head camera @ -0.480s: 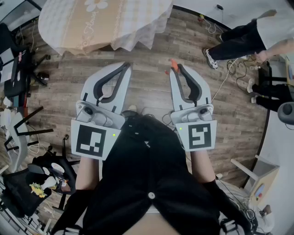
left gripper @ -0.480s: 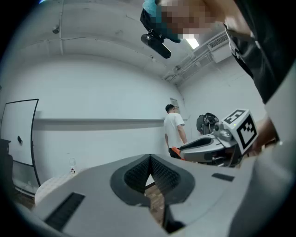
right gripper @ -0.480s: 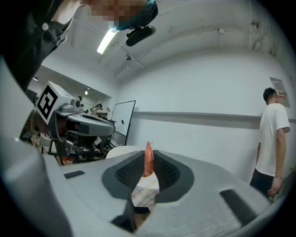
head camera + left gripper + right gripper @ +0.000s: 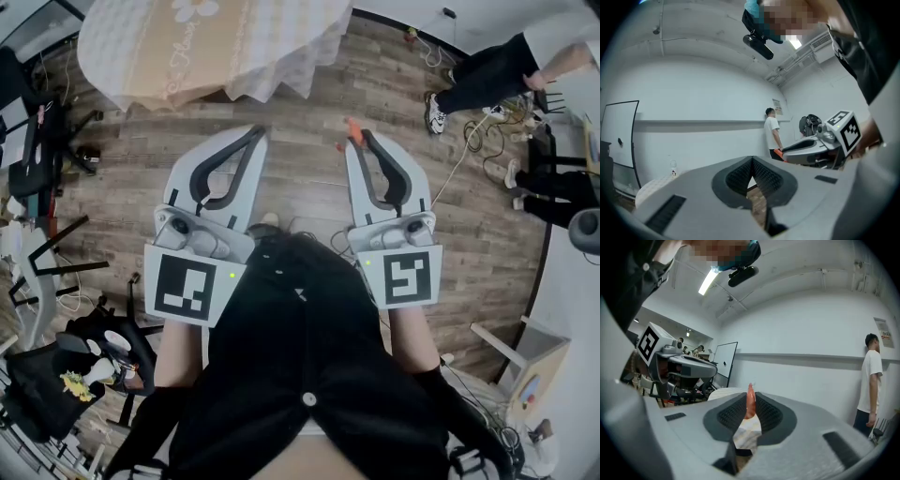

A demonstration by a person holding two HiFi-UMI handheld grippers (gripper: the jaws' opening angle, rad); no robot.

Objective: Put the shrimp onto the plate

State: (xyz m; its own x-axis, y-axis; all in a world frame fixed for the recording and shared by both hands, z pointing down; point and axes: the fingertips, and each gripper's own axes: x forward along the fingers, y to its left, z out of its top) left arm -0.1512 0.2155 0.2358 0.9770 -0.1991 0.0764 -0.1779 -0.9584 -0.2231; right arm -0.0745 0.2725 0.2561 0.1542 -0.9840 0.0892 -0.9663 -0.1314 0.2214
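Nearest in the head view is the person's black garment point(image 4: 300, 375), smooth cloth with one small round button. Both forearms reach forward from it.

The grey moulded-plastic left claw point(image 4: 255, 134) carries a white cube with a black square marker point(image 4: 195, 284) at its base. In the left gripper view its two ribbed black rubber pads point(image 4: 736, 177) meet at the tips. This claw is closed and nothing lies between the pads.

The matching grey plastic right claw point(image 4: 361, 139) has its own marker cube point(image 4: 405, 275). It is clamped on the small, glossy orange shrimp point(image 4: 750, 401). The shrimp is slender and tapered, stands upright between the ribbed pads and projects above the tips. In the head view the shrimp point(image 4: 351, 127) shows as an orange point at the tip of that claw. It is held in the air over the grey-brown wood-plank floor point(image 4: 300, 164) and short of the table.

Beyond the claws stands a round surface draped in a beige-and-white checked cloth with a daisy print point(image 4: 216, 47). The cloth hangs in soft folds over the edge.

Farther right, a second person in black trousers point(image 4: 487, 80) and pale shoes stands beside loose cables on the floor.

Farthest off, the gripper views show a plain white wall, a black-framed whiteboard point(image 4: 724, 357) and a person in a white T-shirt point(image 4: 772, 131).
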